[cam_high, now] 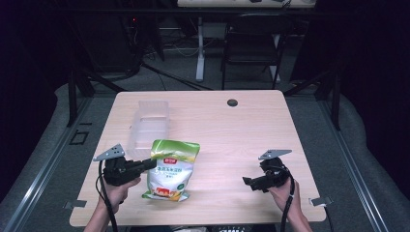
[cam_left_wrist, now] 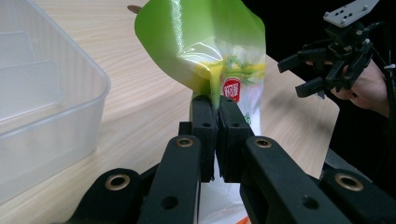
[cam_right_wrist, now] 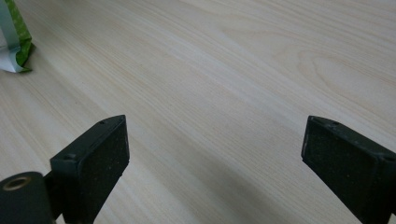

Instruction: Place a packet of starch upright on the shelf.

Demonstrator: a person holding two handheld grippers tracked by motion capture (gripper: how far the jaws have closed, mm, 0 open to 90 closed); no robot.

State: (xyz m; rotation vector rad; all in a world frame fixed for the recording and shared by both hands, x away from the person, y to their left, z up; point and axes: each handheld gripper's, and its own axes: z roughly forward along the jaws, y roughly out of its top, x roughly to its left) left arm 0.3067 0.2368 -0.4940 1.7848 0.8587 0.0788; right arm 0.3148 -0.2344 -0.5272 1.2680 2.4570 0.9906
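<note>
A green and white snack bag (cam_high: 170,170) lies near the table's front left, its green top edge raised. My left gripper (cam_high: 153,164) pinches the bag's left edge; in the left gripper view the jaws are closed together on the bag (cam_left_wrist: 219,70) with my left gripper (cam_left_wrist: 217,112) clamped on its film. My right gripper (cam_high: 248,183) rests low at the front right, well apart from the bag, jaws wide with bare wood between them. In the right gripper view my right gripper (cam_right_wrist: 215,154) is open, and a corner of the bag (cam_right_wrist: 16,39) shows at the far left.
A clear plastic box (cam_high: 149,126) stands just behind the bag, its wall (cam_left_wrist: 51,121) close to my left gripper. A small dark disc (cam_high: 232,102) sits near the far edge. The wooden table (cam_high: 241,135) has free room in the middle and right. A chair stands beyond.
</note>
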